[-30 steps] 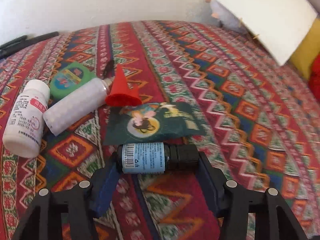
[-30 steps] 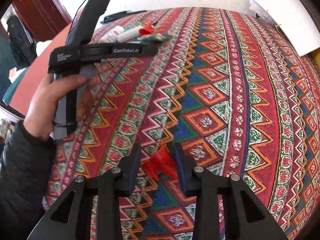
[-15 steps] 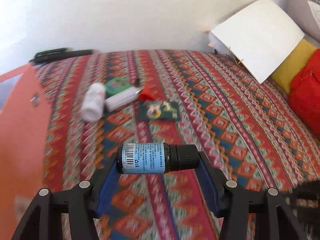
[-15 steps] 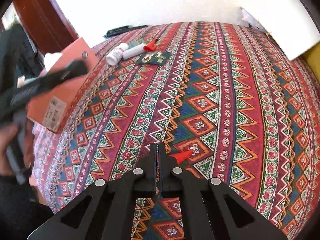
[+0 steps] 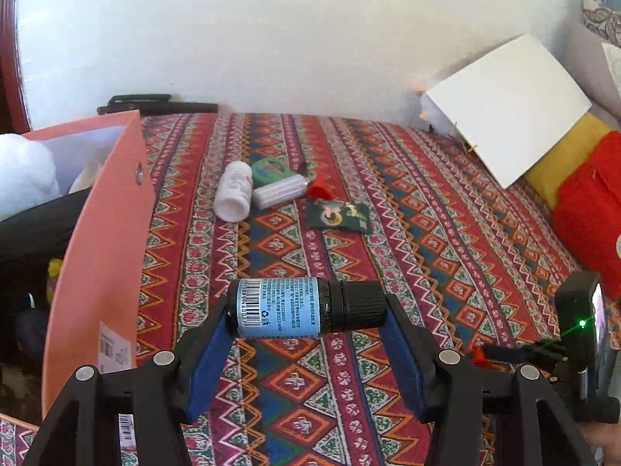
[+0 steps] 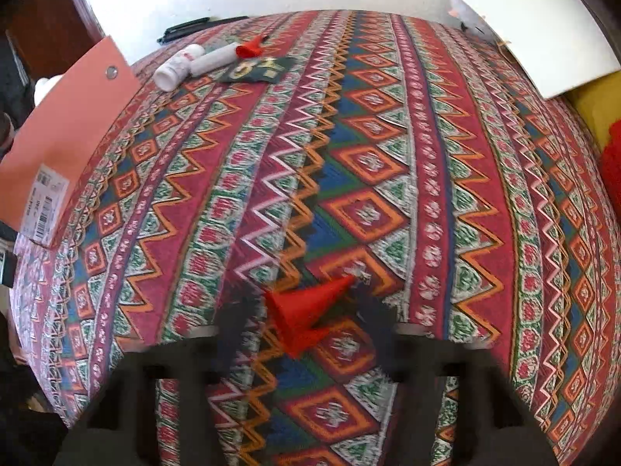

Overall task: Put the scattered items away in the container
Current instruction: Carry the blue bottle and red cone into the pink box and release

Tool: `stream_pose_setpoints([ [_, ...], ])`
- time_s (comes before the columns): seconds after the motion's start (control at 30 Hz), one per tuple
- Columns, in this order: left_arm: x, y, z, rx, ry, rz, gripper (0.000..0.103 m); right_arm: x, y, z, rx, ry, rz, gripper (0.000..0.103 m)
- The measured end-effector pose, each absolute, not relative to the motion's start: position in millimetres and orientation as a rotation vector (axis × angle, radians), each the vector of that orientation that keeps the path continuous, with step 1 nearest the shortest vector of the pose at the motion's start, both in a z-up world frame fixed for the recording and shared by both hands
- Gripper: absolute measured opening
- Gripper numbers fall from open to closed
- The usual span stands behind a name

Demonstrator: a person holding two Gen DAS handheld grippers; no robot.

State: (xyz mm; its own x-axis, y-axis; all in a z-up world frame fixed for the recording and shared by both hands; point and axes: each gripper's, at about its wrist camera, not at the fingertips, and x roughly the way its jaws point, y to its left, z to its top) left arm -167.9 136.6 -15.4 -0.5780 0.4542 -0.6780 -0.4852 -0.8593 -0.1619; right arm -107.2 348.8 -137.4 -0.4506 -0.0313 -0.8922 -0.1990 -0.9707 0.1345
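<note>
My left gripper (image 5: 306,314) is shut on a small dark bottle (image 5: 295,306) with a blue label and black cap, held sideways above the patterned bed. The orange paper bag (image 5: 101,252) stands open at the left, also in the right wrist view (image 6: 66,136). My right gripper (image 6: 306,322) is blurred with its fingers apart around a red cone (image 6: 306,306), which lies on the cloth. Further back lie a white pill bottle (image 5: 233,190), a white tube (image 5: 277,194), a second red cone (image 5: 320,190), a green tin (image 5: 269,169) and a dark green packet (image 5: 337,215).
The bed cover (image 5: 349,256) is a red patterned cloth. A white board (image 5: 508,106) leans at the back right beside yellow and red cushions (image 5: 582,194). Black pens (image 5: 155,103) lie by the wall. The right gripper's body (image 5: 582,349) shows at the left view's right edge.
My left gripper lifted the bottle and drew back toward the orange bag. My right gripper, shut half a second ago, has opened around the red cone.
</note>
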Motion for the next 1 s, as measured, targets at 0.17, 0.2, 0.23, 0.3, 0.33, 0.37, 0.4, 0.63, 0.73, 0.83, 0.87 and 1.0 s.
stream_pose_setpoints([
  [0.17,-172,120,-7,-1.003,0.022,2.423,0.063,-104,346,-127,-1.557,0.467,2.636,0.035],
  [0.2,-172,115,-3,-0.992,0.008,2.430,0.063,-103,344,-122,-1.539,0.484,2.657,0.035],
  [0.23,-173,109,1,-0.982,-0.007,2.438,0.063,-102,340,-118,-1.523,0.495,2.675,0.035],
  [0.3,-174,95,12,-0.953,-0.038,2.458,0.063,-101,331,-105,-1.486,0.521,2.728,0.035],
  [0.33,-174,88,19,-0.935,-0.054,2.468,0.063,-100,326,-97,-1.461,0.523,2.758,0.035],
  [0.37,-175,79,27,-0.912,-0.073,2.481,0.063,-101,319,-86,-1.425,0.508,2.791,0.035],
  [0.4,-177,69,35,-0.889,-0.091,2.498,0.063,-102,309,-74,-1.387,0.483,2.828,0.035],
  [0.63,-192,-27,68,-0.783,-0.260,2.666,0.063,-132,212,7,-1.139,0.369,3.138,0.035],
  [0.73,-198,-72,66,-0.775,-0.299,2.768,0.063,-155,158,34,-1.074,0.294,3.258,0.035],
  [0.83,-206,-108,56,-0.801,-0.347,2.824,0.063,-178,104,49,-1.073,0.197,3.341,0.035],
  [0.87,-208,-114,53,-0.812,-0.352,2.836,0.063,-186,90,51,-1.083,0.178,3.356,0.035],
  [1.0,-215,-131,38,-0.849,-0.325,2.923,0.065,-215,48,48,-1.140,0.152,3.394,0.036],
])
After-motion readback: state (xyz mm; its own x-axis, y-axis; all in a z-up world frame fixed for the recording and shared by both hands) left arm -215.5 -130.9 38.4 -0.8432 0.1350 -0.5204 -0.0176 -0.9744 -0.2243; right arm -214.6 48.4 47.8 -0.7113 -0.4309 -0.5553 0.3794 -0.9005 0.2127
